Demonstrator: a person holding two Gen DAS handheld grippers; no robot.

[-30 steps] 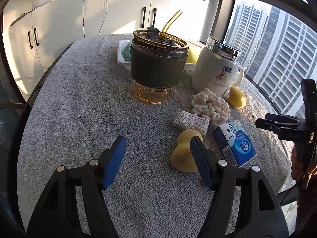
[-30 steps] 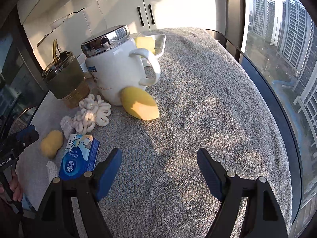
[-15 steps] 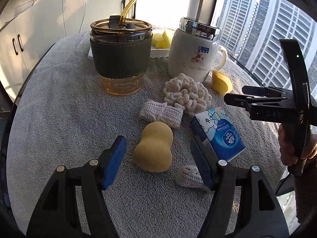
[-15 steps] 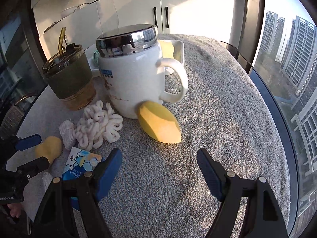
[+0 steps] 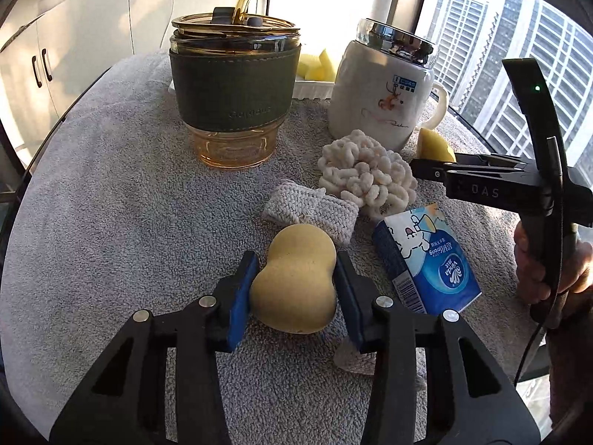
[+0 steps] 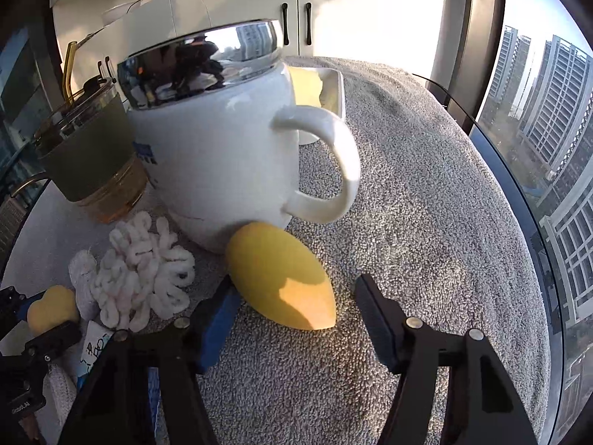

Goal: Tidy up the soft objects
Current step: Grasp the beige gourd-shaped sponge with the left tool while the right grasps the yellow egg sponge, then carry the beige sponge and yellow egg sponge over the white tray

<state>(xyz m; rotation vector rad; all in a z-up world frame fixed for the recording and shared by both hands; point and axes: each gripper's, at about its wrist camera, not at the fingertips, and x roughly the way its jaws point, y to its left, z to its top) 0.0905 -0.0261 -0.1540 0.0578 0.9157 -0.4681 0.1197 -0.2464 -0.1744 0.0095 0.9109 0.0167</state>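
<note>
My left gripper [image 5: 294, 289] is shut on a tan gourd-shaped sponge [image 5: 296, 282] that rests on the grey towel [image 5: 111, 222]. My right gripper [image 6: 296, 307] is open, its fingers on either side of a yellow teardrop sponge [image 6: 278, 282] that lies against the white mug [image 6: 222, 155]. A white looped scrunchie [image 5: 365, 174], a knitted pad [image 5: 311, 209] and a second knitted piece [image 5: 352, 356] under the right finger lie close by. A white tray [image 6: 335, 89] at the back holds yellow sponges [image 5: 315, 66].
A green-sleeved glass tumbler with straw [image 5: 233, 89] stands behind the sponge. A blue tissue pack [image 5: 426, 259] lies right of my left gripper. The table edge and window [image 6: 537, 148] run along the right. White cabinets stand behind.
My left gripper moved forward and closed on the gourd sponge. My right gripper moved forward to straddle the teardrop sponge and narrowed somewhat.
</note>
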